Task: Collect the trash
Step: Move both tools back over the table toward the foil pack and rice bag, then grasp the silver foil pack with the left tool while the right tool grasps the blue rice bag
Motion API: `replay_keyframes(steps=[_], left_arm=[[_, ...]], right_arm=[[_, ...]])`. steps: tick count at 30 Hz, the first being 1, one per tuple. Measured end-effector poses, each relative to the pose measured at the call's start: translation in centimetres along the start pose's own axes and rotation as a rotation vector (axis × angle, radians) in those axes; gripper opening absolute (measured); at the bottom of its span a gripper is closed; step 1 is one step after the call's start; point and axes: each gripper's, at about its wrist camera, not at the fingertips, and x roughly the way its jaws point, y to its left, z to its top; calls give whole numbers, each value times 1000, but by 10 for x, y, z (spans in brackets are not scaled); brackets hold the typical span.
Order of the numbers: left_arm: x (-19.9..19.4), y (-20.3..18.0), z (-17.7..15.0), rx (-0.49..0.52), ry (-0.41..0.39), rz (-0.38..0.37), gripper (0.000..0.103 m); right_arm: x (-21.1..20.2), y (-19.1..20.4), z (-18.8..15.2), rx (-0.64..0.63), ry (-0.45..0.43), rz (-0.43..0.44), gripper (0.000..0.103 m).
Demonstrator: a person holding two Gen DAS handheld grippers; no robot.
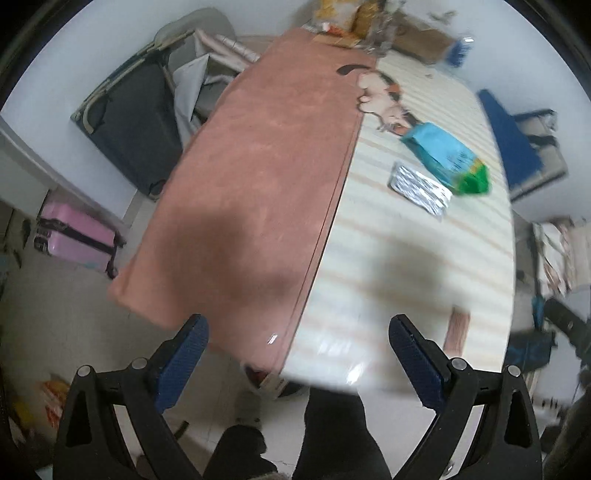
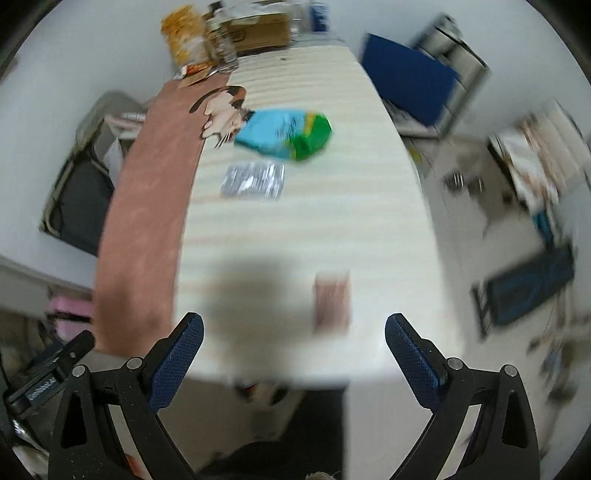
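Blue-green snack bag (image 2: 282,134) lies flat on the worktop (image 2: 332,229) far from both grippers, just beside the cartoon dog print (image 2: 223,109); in right wrist view its long axis runs left-right, green end pointing right, blue end touching the print. Silver foil wrapper (image 2: 254,180) lies flat just on the near side of the bag, long axis also left-right, apart from it. Small pinkish-brown wrapper (image 2: 331,301) sits near the worktop's close edge, long axis pointing away, blurred. Salmon cloth strip (image 2: 144,206) covers the worktop's left side. Beyond the dog print: yellow snack packs (image 2: 184,35) & cardboard box (image 2: 258,27). Left gripper (image 1: 298,363) fingers wide apart, holding nothing, over the close edge. Right gripper (image 2: 293,360) likewise spread, empty. Nothing lies btwn grippers & the bag except the small wrapper.
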Motion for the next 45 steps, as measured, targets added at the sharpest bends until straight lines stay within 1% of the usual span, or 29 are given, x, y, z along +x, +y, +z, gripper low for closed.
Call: replay_keyframes(steps=[3,5,8,10,13,15,17,19,20,21,23,26,29,31,32,33,34,35,37,39,40,41,42,43,44,45], left_arm=[[37,-36,40,-51,55,51,100],[59,-55,58,-82,83,77,100],[93,-77,85,-148,132,101,100],[111,-87,100,-186,161,117,100],[133,-96,115,-225,201,131,100],[144,-98,119,-243,227,142,100],[155,-99,123,-271,263,134,100],[160,-99,124,-298,286,115,100],[161,-99,125,-313,295,102,100],[162,-99,126,-334,302,82,100],[164,-100,128,-383,312,35,100],[173,-103,133,-500,345,-49,100],[191,-110,137,-615,396,-139,99],[202,-116,139,-666,417,-156,99],[206,-119,141,-679,419,-145,98],[208,-122,144,-681,412,-126,94],[209,-124,146,-669,405,-103,87],[209,-129,147,-634,402,-60,81],[209,-143,151,-536,403,-23,81],[206,-159,147,-368,388,0,77],[204,-169,142,-243,378,9,77],[203,-180,134,-97,372,20,76],[200,-188,126,21,363,50,76],[198,-191,119,103,349,81,77],[196,-189,115,128,339,87,76],[194,-184,112,128,336,81,77]], right_arm=[[47,-3,79,-204,46,-66,100],[79,-1,122,-327,86,-109,100],[135,12,178,-522,172,-141,100],[162,25,195,-621,216,-142,100],[209,40,218,-749,317,-132,100],[233,46,222,-793,376,-117,100],[256,50,224,-820,421,-114,100],[272,48,225,-802,443,-87,100],[279,43,226,-755,450,-79,99],[282,37,229,-712,452,-72,96],[285,14,237,-565,447,-39,92],[281,-26,244,-378,412,-42,91],[275,-64,244,-221,383,-42,91],[272,-83,241,-149,365,-45,90],[271,-92,239,-120,358,-46,90],[270,-96,238,-104,354,-46,90],[269,-101,237,-90,347,-48,90],[268,-104,235,-84,344,-52,90],[268,-107,232,-78,346,-47,89],[266,-109,230,-84,350,-41,89],[264,-110,227,-88,352,-38,89],[262,-111,221,-95,354,-36,89],[259,-112,220,-102,359,-34,89],[257,-113,214,-118,376,-30,89],[257,-112,210,-133,398,-21,89],[255,-109,207,-136,404,-17,90]])
